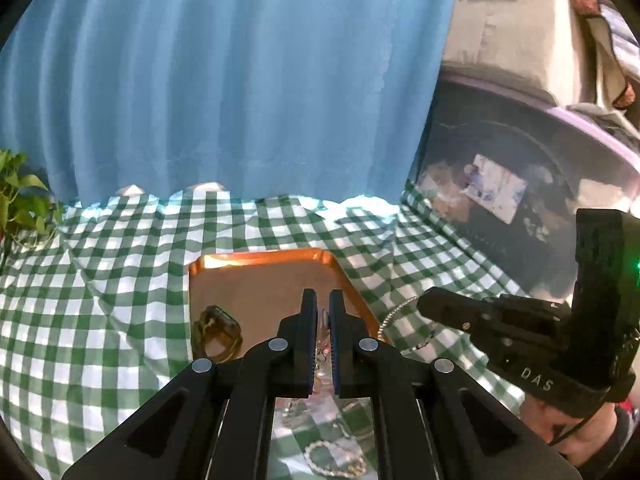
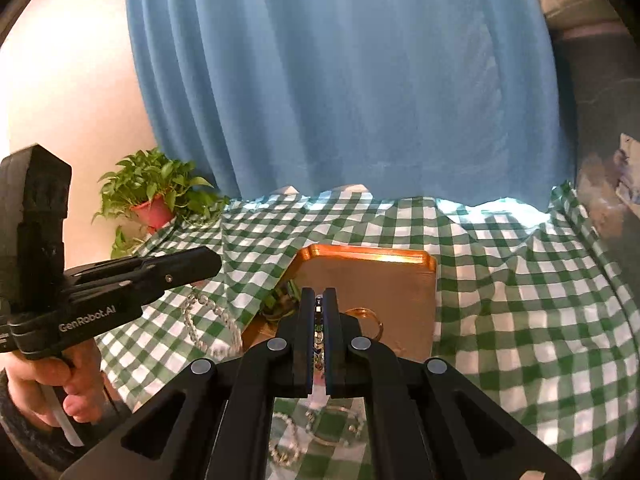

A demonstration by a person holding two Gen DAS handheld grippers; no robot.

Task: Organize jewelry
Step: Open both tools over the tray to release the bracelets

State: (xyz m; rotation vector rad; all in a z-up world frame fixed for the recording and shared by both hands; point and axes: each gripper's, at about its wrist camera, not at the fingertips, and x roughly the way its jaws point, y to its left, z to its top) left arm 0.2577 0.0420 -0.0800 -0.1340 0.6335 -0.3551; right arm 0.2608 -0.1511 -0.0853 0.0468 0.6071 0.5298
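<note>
In the left wrist view, the left claw [image 1: 323,300] sits low in the middle, its pads nearly together with something small and pale between them; I cannot tell if it is gripped. An orange tray [image 1: 256,264] lies past it on the checked cloth [image 1: 100,280]. A brown ring [image 1: 218,330] rests in the tray at lower left. The right claw [image 1: 430,304] at right reads "DAS".

In the right wrist view, the right claw [image 2: 319,298] is clamped on a beaded chain [image 2: 318,332]. A gold ring [image 2: 366,318] lies in the tray [image 2: 368,258]. The left claw [image 2: 208,262] at left reads "GenRobot.AI". Only here a plant [image 2: 154,190] in a red pot shows whole.
</note>
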